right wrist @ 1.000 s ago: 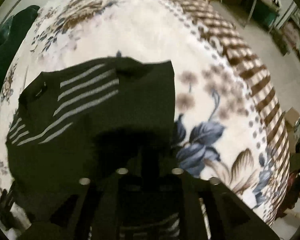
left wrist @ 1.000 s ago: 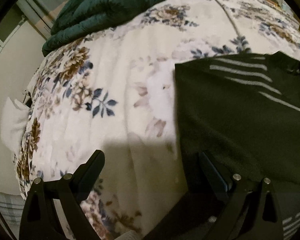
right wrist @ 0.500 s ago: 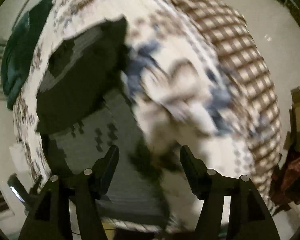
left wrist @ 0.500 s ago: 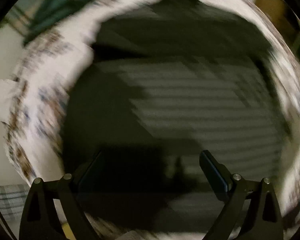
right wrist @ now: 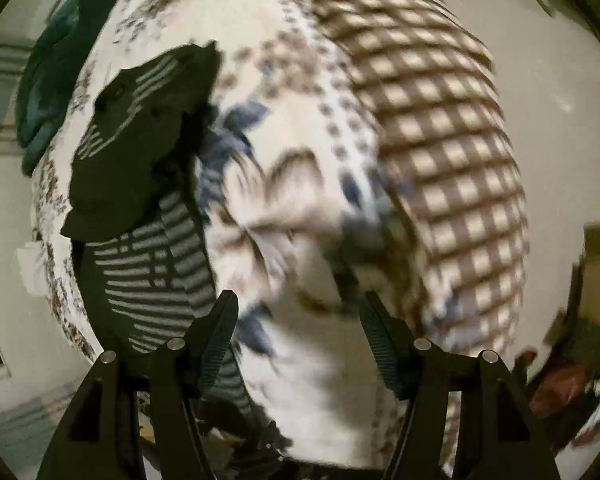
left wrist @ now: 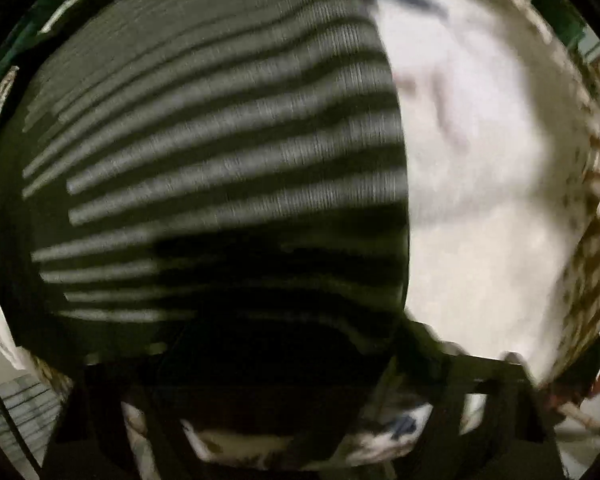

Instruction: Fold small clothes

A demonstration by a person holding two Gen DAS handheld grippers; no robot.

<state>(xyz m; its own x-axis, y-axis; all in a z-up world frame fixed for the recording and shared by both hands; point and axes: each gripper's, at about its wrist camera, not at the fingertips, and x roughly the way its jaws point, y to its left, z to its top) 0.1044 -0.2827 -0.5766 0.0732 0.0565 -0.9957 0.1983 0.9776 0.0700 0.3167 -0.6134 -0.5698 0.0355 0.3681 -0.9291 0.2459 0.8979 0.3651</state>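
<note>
A bed under a floral bedspread (right wrist: pixel 300 184) takes up most of both views, its checked brown-and-cream border (right wrist: pixel 440 152) running down the far side beyond the right gripper's fingers. A dark green blanket (right wrist: pixel 48 92) lies bunched at the far left end of the bed, well apart from both grippers. The task's thing, a dark striped garment (left wrist: pixel 220 168), lies spread on the bedspread. In the left wrist view it fills the area directly ahead of and beneath the left gripper (left wrist: pixel 284 364), with its straight edge running down ahead of the right-hand finger and bare bedspread beyond that edge. This view is blurred and dark at the bottom. The left gripper's jaws are closing, with the garment's cloth lying between them. Whether the pads press on it cannot be told. In the right wrist view the garment sits ahead and to the left of the right gripper (right wrist: pixel 298 336), its near striped part just beside and behind the left-hand finger (right wrist: pixel 216 344). The right gripper's fingers stand spread, with only bedspread seen between them.
</note>
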